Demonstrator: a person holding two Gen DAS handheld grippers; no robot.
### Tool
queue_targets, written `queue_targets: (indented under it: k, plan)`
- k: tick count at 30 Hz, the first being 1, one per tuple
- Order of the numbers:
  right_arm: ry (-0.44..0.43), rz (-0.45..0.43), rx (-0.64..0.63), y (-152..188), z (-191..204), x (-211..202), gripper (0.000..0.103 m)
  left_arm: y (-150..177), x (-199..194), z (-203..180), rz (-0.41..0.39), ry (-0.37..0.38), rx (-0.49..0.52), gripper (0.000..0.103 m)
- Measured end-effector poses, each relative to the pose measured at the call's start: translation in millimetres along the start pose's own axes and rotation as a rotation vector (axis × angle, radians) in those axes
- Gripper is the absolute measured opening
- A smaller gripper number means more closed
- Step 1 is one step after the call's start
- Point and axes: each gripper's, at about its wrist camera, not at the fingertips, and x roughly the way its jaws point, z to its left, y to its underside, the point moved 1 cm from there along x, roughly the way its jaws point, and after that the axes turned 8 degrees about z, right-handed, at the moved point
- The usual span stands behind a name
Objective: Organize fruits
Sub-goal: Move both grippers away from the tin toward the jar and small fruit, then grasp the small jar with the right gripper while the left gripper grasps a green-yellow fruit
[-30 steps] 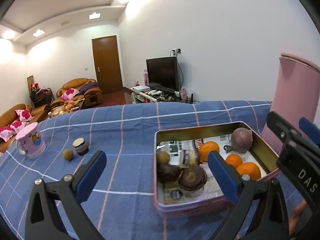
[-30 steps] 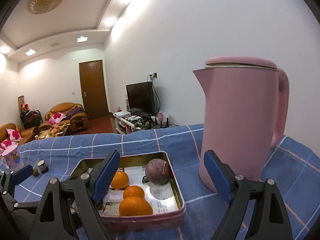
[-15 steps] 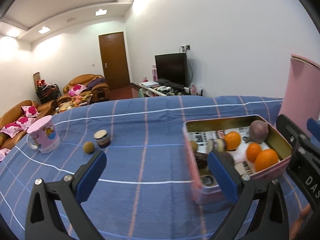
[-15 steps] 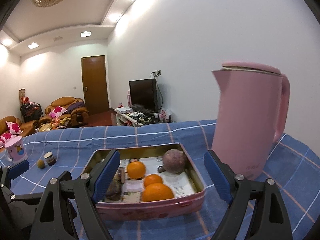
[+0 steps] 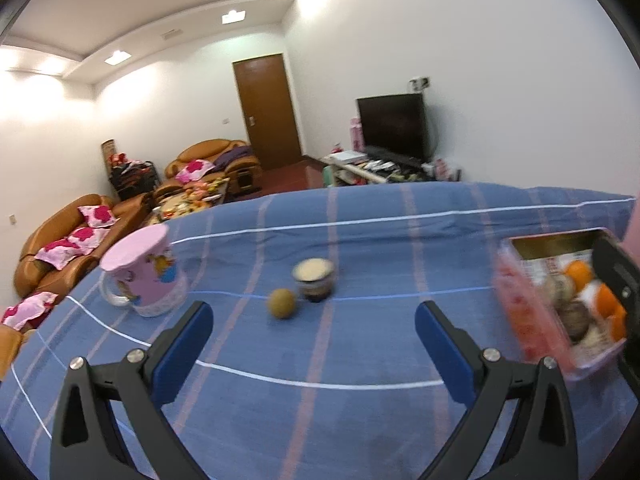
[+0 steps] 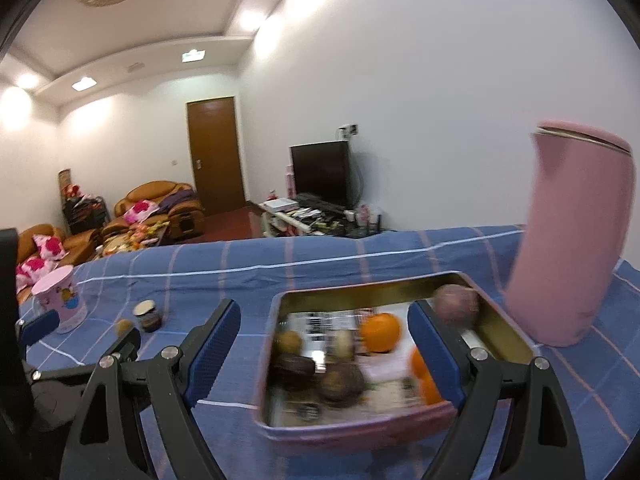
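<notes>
Blue-padded left gripper [image 5: 310, 346] and right gripper [image 6: 324, 344] both gape wide, holding nothing; small round brownish fruit [image 5: 281, 303] lies left of the pink rectangular fruit tin [image 6: 280, 432], beside a small jar [image 5: 314, 280]

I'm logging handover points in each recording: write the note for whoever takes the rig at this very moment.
Left claw: open, empty, above the blue cloth, facing the loose fruit.
Right claw: open, empty, over the near edge of the pink tin.
Things: the tin holds oranges, a purple round fruit and several brown ones. One small brown-green fruit lies outside on the cloth, beside a small jar and near a pink mug. A pink kettle stands right of the tin.
Done: most fruit is in the tin.
Left: probably the loose fruit.
</notes>
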Motion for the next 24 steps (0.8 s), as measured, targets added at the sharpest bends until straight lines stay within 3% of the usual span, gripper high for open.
queue_targets:
  k: [4, 11, 14, 16, 21, 24]
  plan:
    - [-0.046, 0.027, -0.029, -4, 28, 15, 0.087, -6, 30, 39, 0.078, -0.049, -0.049, 0.103]
    - [-0.153, 0.166, -0.064, -10, 81, 64, 0.087, -10, 78, 100, 0.229, -0.104, -0.146, 0.103]
    - [-0.224, 0.240, -0.084, -11, 107, 86, 0.087, -9, 86, 111, 0.253, -0.143, -0.161, 0.103]
    - [-0.252, 0.288, -0.110, -11, 123, 98, 0.082, -10, 87, 115, 0.249, -0.162, -0.159, 0.103]
    - [-0.300, 0.421, -0.154, -9, 154, 137, 0.054, -9, 90, 118, 0.260, -0.163, -0.153, 0.103]
    - [-0.344, 0.470, -0.157, -8, 165, 150, 0.052, -9, 92, 118, 0.274, -0.151, -0.155, 0.103]
